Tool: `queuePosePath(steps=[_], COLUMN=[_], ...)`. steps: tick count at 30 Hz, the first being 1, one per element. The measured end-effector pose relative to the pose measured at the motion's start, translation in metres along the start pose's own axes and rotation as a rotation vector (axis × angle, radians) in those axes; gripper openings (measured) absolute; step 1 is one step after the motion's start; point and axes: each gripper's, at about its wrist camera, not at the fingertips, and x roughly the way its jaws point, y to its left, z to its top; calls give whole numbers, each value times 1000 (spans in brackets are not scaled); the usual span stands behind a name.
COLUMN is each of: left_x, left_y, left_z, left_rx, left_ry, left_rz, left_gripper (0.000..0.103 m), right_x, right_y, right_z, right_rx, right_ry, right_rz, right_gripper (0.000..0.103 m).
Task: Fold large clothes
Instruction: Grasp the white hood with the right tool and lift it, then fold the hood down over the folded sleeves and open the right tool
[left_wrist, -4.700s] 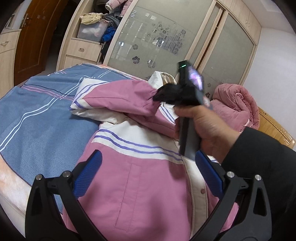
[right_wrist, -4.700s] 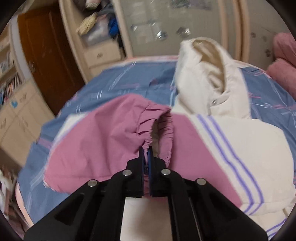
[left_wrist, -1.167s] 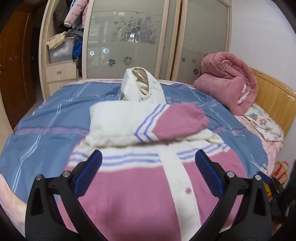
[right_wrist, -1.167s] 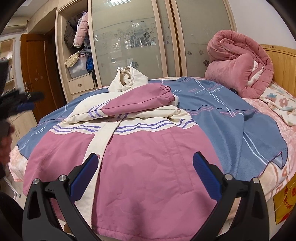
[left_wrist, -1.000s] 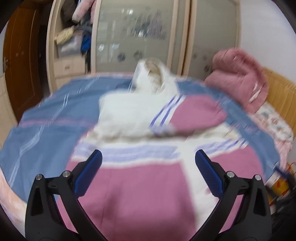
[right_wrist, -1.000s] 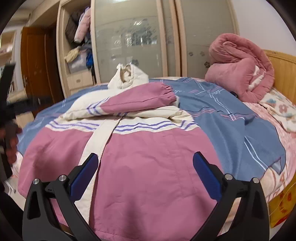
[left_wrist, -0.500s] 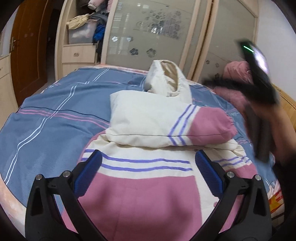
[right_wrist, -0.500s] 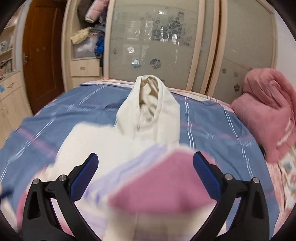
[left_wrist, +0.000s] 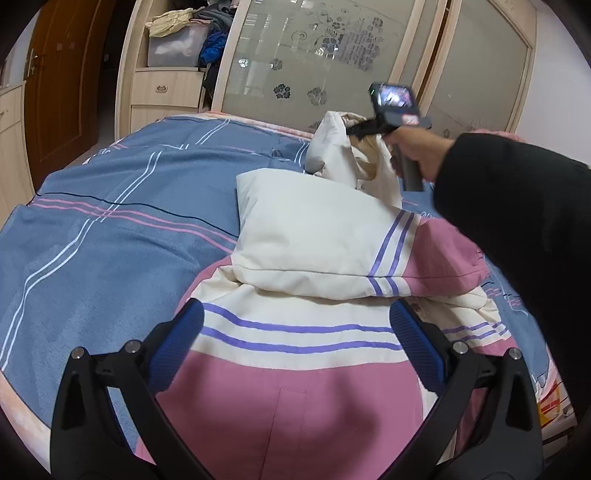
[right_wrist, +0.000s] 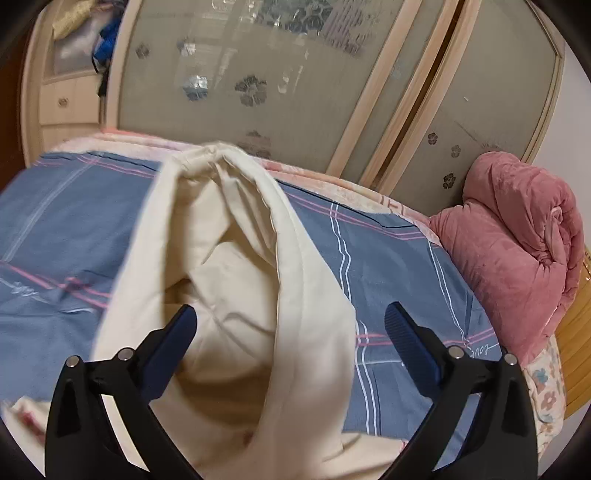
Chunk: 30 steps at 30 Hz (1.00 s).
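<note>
A pink-and-cream jacket (left_wrist: 295, 314) lies spread on a blue striped bedspread (left_wrist: 110, 229), sleeves folded across its chest, as the left gripper (left_wrist: 295, 339) hangs over its lower front with jaws wide apart and nothing between them. Only the left wrist view shows the person's right hand (left_wrist: 417, 155), in a black sleeve (left_wrist: 524, 229), reaching to the cream hood (left_wrist: 343, 147). Only the right wrist view shows a rolled pink quilt (right_wrist: 517, 240) at the far right; the right gripper (right_wrist: 291, 328), its jaws just closing but apart, straddles the hood's rim without pinching it.
</note>
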Motion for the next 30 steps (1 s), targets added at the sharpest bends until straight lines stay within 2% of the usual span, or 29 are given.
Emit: queuePosePath(steps=[1, 2, 3, 4, 7, 12, 14, 17, 19, 22, 25, 28, 29, 30], left_x=[2, 5, 9, 11, 10, 2, -1, 0, 1, 4, 9, 11, 10, 10], left_y=[-1, -1, -1, -1, -2, -13, -19, -23, -24, -27, -31, -35, -35, -35], left_z=[-1, -3, -4, -5, -2, 0, -1, -2, -3, -5, -7, -8, -7, -7], left_rx=[8, 14, 15, 10, -9, -5, 1, -9, -27, -45, -36, -31, -29, -28], left_ry=[2, 13, 32, 41, 33, 7, 3, 9, 20, 37, 51, 64, 65, 62], left_rz=[10, 21, 22, 19, 10, -13, -27, -41, -74, -107, -105, -124, -129, -132], left_gripper=[101, 101, 101, 101, 101, 101, 101, 101, 101, 101, 101, 101, 101, 101], right_x=[9, 14, 15, 7, -18, -76, -101, -128, -131, -117, -107, -113, -117, -122], right_y=[-7, -20, -31, -47, -84, -151, -179, -193, -193, -183, -162, -157, -159, -159], right_z=[0, -1, 0, -2, -20, -78, -124, -188, -225, -277, -301, -299, -299, -299], right_rx=[27, 93, 151, 225, 320, 420, 483, 472, 481, 472, 386, 375, 370, 369], right_ry=[43, 73, 70, 36, -30, -115, -109, -109, -78, -25, -60, -89, -105, -117], right_rz=[18, 40, 48, 64, 129, 257, 325, 340, 353, 315, 286, 321, 342, 354], right_gripper=[54, 11, 5, 4, 4, 3, 3, 3, 3, 4, 5, 16, 38, 72])
